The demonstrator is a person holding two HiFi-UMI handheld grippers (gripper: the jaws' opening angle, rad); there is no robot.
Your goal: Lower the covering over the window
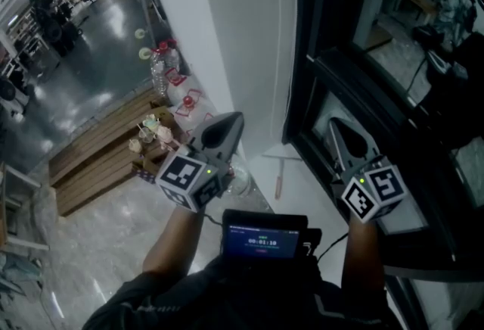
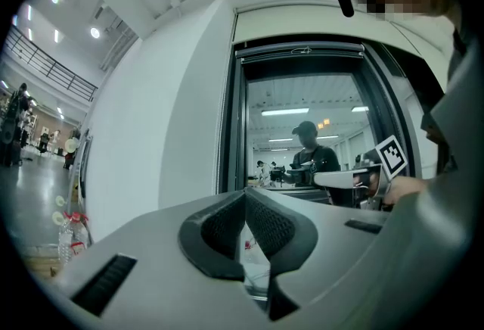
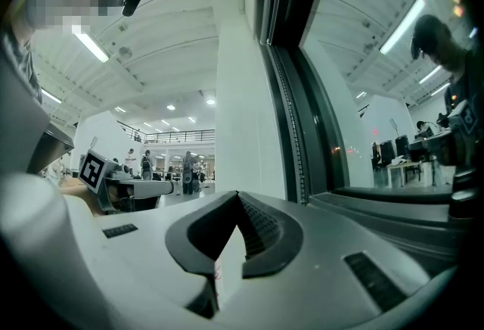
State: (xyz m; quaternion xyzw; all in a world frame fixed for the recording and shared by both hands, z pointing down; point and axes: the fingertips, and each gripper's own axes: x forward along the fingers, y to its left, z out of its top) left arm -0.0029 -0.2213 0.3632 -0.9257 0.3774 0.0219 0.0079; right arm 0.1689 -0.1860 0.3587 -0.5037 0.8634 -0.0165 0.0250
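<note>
Pale grey on the left gripper (image 1: 231, 119) and right gripper (image 1: 333, 123), with black-and-white squares on their marker cubes (image 1: 189, 179) and dark dimpled pads (image 2: 219, 226). Black for the window frame (image 1: 302, 33), white for the wall (image 1: 227, 18) beside it. Glossy grey on the floor (image 1: 91, 71), light brown on the wooden pallets (image 1: 98, 150).

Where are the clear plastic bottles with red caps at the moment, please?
In the head view the bottles stand upper left of centre, at the foot of the white wall, just beyond the wooden pallets.
</note>
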